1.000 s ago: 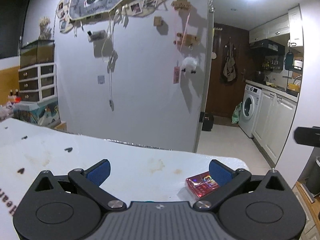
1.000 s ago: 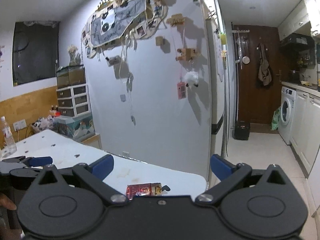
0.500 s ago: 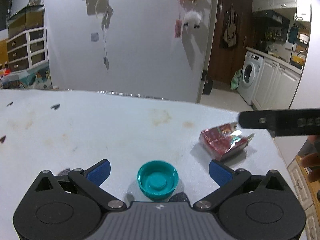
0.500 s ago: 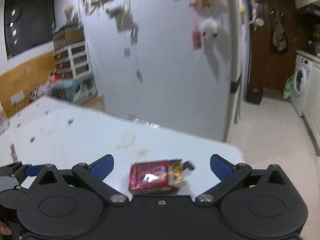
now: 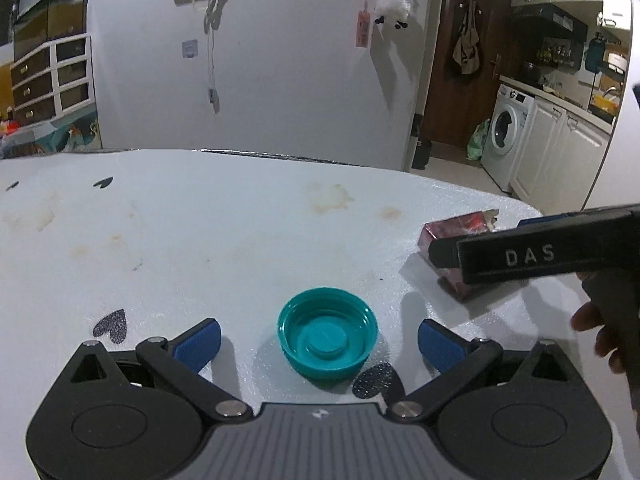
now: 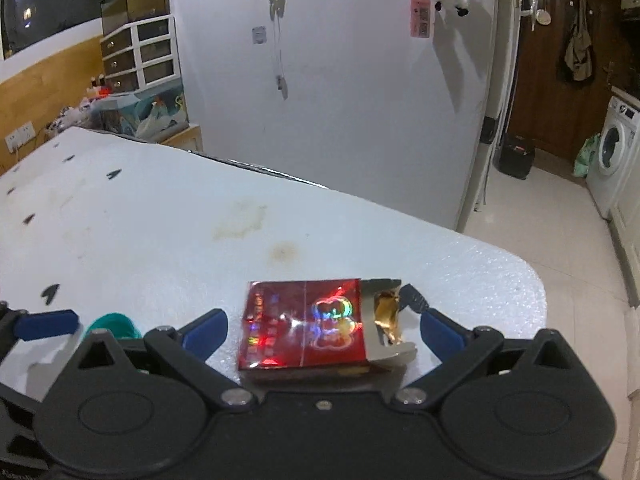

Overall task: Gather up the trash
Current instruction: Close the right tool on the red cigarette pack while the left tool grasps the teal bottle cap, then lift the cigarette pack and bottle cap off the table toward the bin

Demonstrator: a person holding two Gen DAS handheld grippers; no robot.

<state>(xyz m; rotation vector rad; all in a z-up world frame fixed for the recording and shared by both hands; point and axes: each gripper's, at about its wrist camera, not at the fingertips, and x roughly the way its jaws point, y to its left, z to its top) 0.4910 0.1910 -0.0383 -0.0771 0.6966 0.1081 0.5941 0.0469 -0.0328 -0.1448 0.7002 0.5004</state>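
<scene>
Left gripper spread wide around the cap; right gripper, equally wide, straddles the pack, whose torn foil only the right view shows.

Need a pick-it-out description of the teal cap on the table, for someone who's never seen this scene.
Start at the white table with faint brown stains. Near its front edge, between the open fingers of the left gripper, sits a small round teal bottle cap, hollow side up. Its only close neighbour is the shiny red cigarette pack to the right, which is flat and boxy, between the right gripper fingers.

Bare tabletop — wall beyond
</scene>
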